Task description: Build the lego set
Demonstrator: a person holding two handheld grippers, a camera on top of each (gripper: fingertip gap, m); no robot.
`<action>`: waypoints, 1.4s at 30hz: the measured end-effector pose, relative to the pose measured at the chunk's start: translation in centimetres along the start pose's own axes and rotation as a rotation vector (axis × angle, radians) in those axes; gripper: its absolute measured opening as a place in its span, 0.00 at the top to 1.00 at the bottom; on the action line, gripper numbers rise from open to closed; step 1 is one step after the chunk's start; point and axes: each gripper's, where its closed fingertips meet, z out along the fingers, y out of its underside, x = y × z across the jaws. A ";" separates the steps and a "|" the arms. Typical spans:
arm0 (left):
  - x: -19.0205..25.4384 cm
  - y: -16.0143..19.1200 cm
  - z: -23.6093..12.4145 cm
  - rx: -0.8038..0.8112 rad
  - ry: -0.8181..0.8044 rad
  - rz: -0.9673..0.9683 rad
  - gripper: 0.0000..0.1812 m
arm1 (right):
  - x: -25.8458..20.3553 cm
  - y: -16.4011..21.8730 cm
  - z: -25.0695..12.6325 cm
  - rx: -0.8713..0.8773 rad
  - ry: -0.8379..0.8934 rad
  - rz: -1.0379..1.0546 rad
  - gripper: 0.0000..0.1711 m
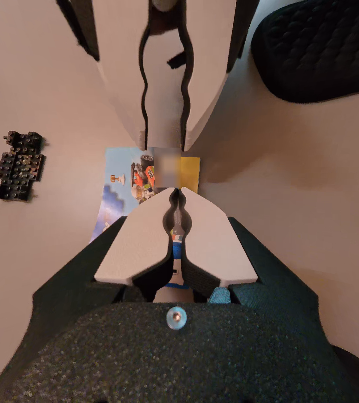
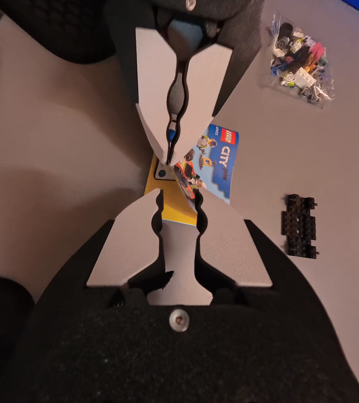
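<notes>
The instruction booklet (image 1: 119, 165) lies on the table, with a blue cover and a yellow page (image 2: 174, 205) under it. My left gripper (image 1: 175, 189) is shut on the edge of the booklet's cover. The right wrist view shows it (image 2: 167, 162) pinching the cover (image 2: 224, 165) and curling it up off the yellow page. My right gripper (image 2: 179, 192) is open, its fingers on either side of the booklet's near edge without pressing on it. It also shows opposite in the left wrist view (image 1: 163, 148), open. A black chassis of bricks (image 2: 298, 226) lies beside the booklet (image 1: 19, 168).
A clear bag of mixed loose parts (image 2: 298, 63) lies at the far right of the table. A black padded cushion (image 1: 318, 50) sits by the table edge; it also shows in the right wrist view (image 2: 54, 28). The tips of both grippers are at nearly the same place.
</notes>
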 end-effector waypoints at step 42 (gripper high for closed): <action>-6.3 12.5 -12.7 0.148 -0.722 -0.576 0.99 | -0.4 2.3 5.1 -0.162 -0.026 0.222 0.89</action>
